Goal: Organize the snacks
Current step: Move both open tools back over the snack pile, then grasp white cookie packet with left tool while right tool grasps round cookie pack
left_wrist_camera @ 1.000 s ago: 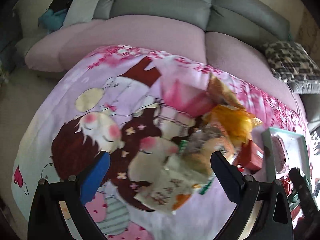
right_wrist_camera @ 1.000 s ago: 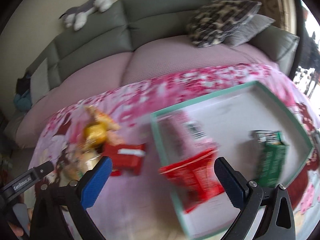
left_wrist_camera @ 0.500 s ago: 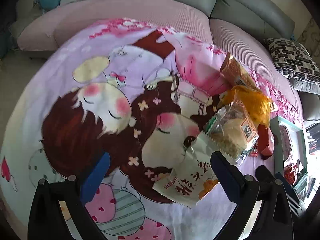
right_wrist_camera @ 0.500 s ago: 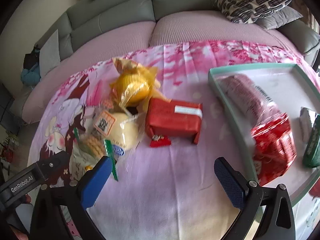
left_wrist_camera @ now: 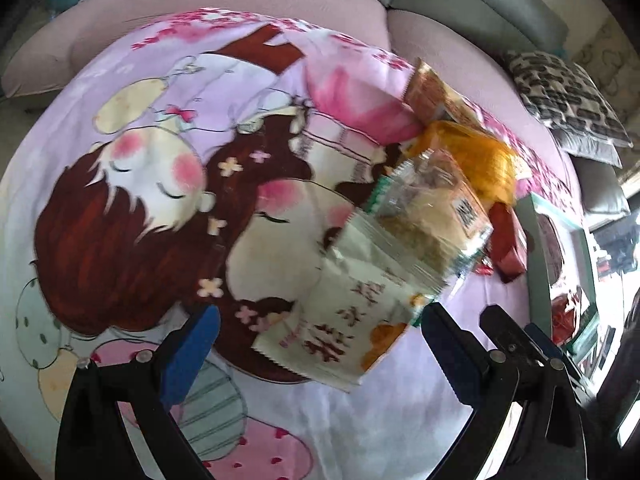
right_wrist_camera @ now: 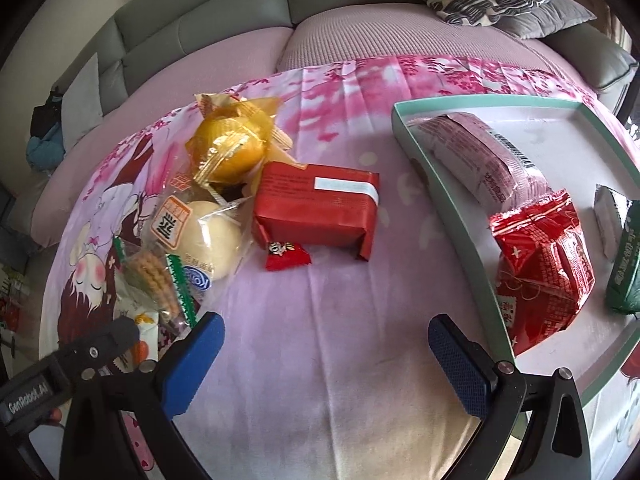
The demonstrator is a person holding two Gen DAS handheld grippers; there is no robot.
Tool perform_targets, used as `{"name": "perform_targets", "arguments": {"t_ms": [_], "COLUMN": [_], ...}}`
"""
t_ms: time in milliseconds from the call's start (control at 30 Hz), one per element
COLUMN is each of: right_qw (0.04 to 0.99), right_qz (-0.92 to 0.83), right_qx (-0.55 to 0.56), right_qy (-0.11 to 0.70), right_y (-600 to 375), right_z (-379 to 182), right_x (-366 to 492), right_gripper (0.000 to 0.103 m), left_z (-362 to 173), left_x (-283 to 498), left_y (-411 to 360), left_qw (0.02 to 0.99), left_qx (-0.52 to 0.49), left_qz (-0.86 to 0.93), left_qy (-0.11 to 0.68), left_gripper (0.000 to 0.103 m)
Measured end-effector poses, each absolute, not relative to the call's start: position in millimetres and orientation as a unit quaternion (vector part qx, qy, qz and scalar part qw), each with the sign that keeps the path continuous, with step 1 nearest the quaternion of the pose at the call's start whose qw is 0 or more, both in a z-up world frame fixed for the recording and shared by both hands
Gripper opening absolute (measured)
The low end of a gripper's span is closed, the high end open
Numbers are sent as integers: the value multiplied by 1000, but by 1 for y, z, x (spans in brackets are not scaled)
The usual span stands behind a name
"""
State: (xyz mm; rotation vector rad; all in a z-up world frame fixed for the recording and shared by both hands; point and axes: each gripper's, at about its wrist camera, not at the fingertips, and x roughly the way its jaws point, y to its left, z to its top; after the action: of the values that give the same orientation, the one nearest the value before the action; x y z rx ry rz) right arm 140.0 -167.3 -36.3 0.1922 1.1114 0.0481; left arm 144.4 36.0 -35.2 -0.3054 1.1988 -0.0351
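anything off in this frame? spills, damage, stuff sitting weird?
No spills or damage visible. One oddity: the red snack bag sits askew in the green tray, its lower corner overhanging the near rim. The remaining snacks are heaped overlapping left of the red box. Both claws are open and empty.

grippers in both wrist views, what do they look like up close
Both are black plastic two-finger frames with silver screws at the joints. The left gripper and the right gripper carry blue pads with a fine dotted texture. The left one, seen from the right wrist view, bears a white "GenRobot.AI" label.
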Motion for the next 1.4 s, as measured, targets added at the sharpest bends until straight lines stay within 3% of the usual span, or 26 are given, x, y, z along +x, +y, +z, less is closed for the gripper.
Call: {"name": "perform_targets", "arguments": {"t_ms": [300, 333, 433, 467, 833, 867, 1400], "right_qw": [841, 841, 841, 842, 845, 847, 851], "right_qz": [8, 6, 11, 12, 18, 22, 96], "right_qx": [87, 86, 93, 94, 79, 78, 48], "right_qy": [534, 534, 533, 532, 528, 526, 514], "right_y": [-174, -174, -175, -175, -165, -163, -88], "right_z": [-41, -41, -40, -40, -38, -37, -27], "right_x": [141, 141, 142, 142, 143, 143, 152], "right_gripper": [103, 103, 103, 103, 103, 103, 103], "left_z": [-46, -46, -49, -50, -44, -41, -28], "left_x": [152, 152, 156, 156, 155, 154, 149], "left_y": [26, 25, 23, 23, 51, 53, 108], "left_qw": [805, 806, 808, 809, 815, 817, 824], "left_qx": [-133, -132, -117, -113, -136, -136, -193], "left_qz": [-17, -17, -2, 2, 20, 29, 92], "left_qy": [578, 577, 577, 578, 563, 560, 526], "left_gripper": [100, 97, 69, 65, 58, 53, 53]}}
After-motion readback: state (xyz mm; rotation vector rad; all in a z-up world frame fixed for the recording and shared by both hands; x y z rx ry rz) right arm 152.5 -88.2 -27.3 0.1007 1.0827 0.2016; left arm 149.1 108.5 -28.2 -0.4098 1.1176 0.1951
